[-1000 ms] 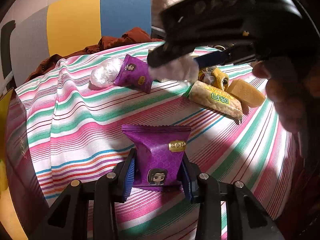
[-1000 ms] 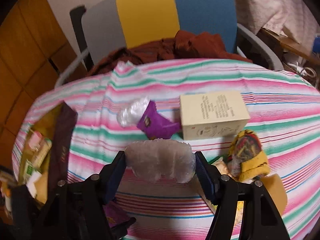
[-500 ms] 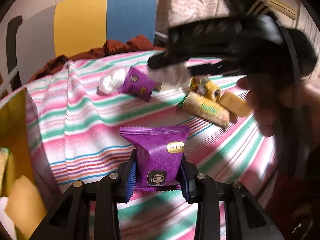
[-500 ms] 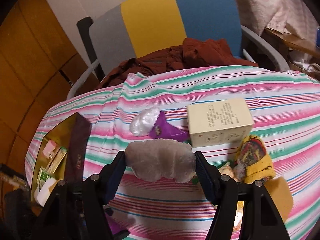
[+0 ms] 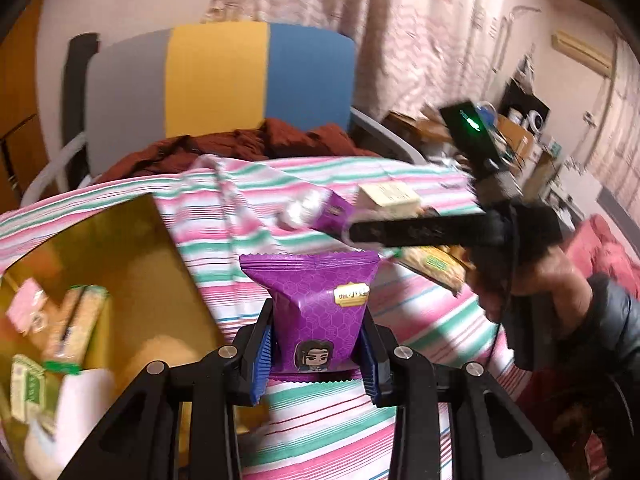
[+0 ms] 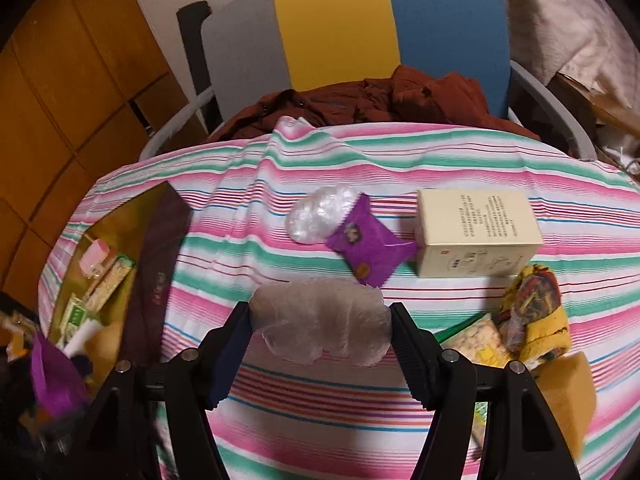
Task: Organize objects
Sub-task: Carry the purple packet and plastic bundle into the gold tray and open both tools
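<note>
The left tongs [image 5: 316,354] clamp a purple snack packet [image 5: 316,312] above the desk's [image 5: 328,420] left edge, beside the gold box [image 5: 120,240]. The right tongs [image 6: 320,344] grip a clear wrapped bundle [image 6: 320,320]; beyond lie another purple packet [image 6: 368,246] and a cream carton [image 6: 476,232].

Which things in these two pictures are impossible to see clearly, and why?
- Gold box contents, left wrist view: motion-blurred.
- Cream box print, right wrist view: too small.
- Clear packet contents, right wrist view: wrap is cloudy.
- Sponge, right wrist view: partly behind the right gripper.
</note>
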